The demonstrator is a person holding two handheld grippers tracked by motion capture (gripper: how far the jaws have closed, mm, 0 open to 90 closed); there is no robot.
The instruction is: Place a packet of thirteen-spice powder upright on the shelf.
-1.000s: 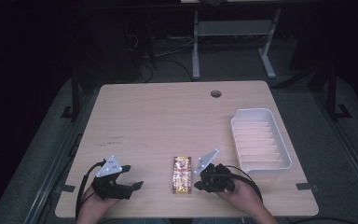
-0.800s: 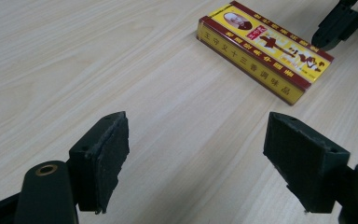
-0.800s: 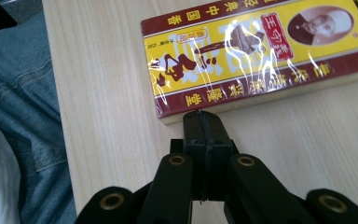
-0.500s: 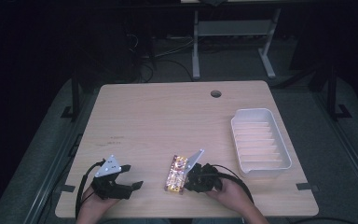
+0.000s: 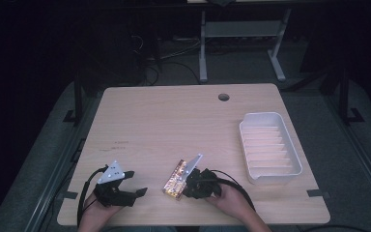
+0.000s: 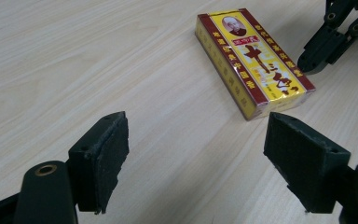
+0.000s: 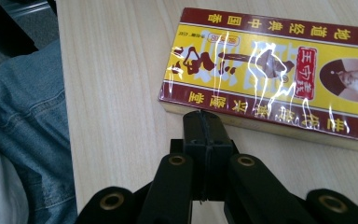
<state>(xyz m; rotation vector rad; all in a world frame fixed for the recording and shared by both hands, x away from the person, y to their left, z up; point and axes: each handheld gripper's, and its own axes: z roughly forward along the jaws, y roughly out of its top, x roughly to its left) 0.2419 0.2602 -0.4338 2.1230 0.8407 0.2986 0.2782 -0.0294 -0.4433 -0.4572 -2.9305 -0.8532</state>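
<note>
Right gripper view puts the right gripper (image 7: 204, 122), its two black jaws pressed flat together with nothing between them, tip-first against the long side of the flat yellow and dark-red cardboard box (image 7: 279, 70) wrapped in glossy film; jaws shut like this make a blunt pusher, so the likely aim is to nudge or turn the box across the pale wooden table (image 5: 174, 121) rather than lift it. From the high view the box (image 5: 175, 177) lies at about 6 o'clock on the tabletop, near the front edge, tilted with its far end toward 1 o'clock, and the right gripper (image 5: 188, 186) sits against it at its 3 o'clock side. The left gripper (image 5: 137, 192) rests low toward 7 o'clock, apart from the box; in the left gripper view its foam-faced jaws stand wide apart and hold nothing, with the box (image 6: 251, 60) ahead between them at 1 o'clock, which looks like a waiting or receiving pose. Open room is generous toward 12 o'clock, where the board is bare up to the round cable hole (image 5: 223, 97). The white ribbed plastic tray (image 5: 245, 145) stands at 3 o'clock, well apart, close to the right edge. The tight margin is the front edge at 6 o'clock, just beyond the box's near corner.
</note>
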